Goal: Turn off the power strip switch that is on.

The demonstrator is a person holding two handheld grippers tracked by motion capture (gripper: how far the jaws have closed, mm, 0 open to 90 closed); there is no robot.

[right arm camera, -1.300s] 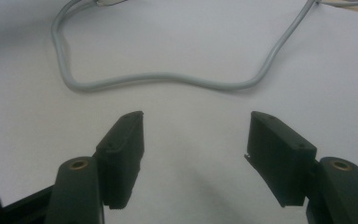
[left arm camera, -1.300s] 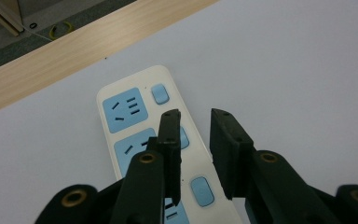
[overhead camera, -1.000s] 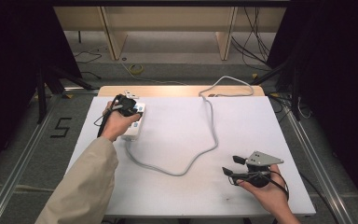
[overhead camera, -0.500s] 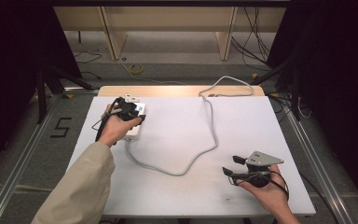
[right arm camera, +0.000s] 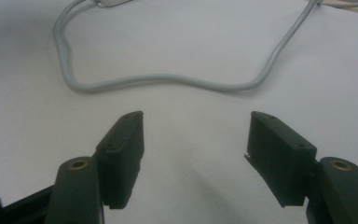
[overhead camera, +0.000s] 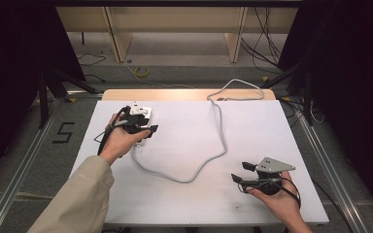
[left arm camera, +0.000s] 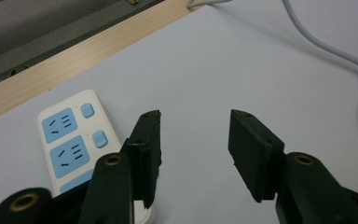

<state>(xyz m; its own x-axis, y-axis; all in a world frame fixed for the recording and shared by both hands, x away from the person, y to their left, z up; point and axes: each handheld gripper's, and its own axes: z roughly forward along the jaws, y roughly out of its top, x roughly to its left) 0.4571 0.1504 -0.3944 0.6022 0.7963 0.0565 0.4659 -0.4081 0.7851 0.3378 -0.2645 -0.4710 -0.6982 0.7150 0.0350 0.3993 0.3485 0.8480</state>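
High view first: at the near edge of the white table [overhead camera: 272,126] the right gripper [overhead camera: 239,172] sits in the person's right hand [overhead camera: 279,201], its jaws spread with nothing between them, though from this height the gap is small and dark and hard to read; the right gripper view settles it, with its own right gripper [right arm camera: 196,156] showing two black pads well apart over bare white tabletop. That view also shows the grey cable [right arm camera: 168,80] curving across just beyond the jaws, its ends cut off at the top edge. Farther up the table on the left side, the left gripper [overhead camera: 148,131] is held in the left hand [overhead camera: 119,141], which, with the beige sleeve [overhead camera: 73,199], hides most of what lies beneath it; a small part of the white power strip [overhead camera: 141,110] shows past the gripper's body. The left gripper view gives what the overhead camera cannot: the left gripper [left arm camera: 193,156] has its jaws parted, having just been opening, with nothing between them, and the power strip [left arm camera: 70,140] lies just beside the left-hand jaw, its blue sockets and two blue switches facing up, its near end covered by that jaw. Whether jaw and strip touch cannot be told. Beyond, the cable [overhead camera: 209,155] loops to the table's far wooden edge [overhead camera: 175,94].
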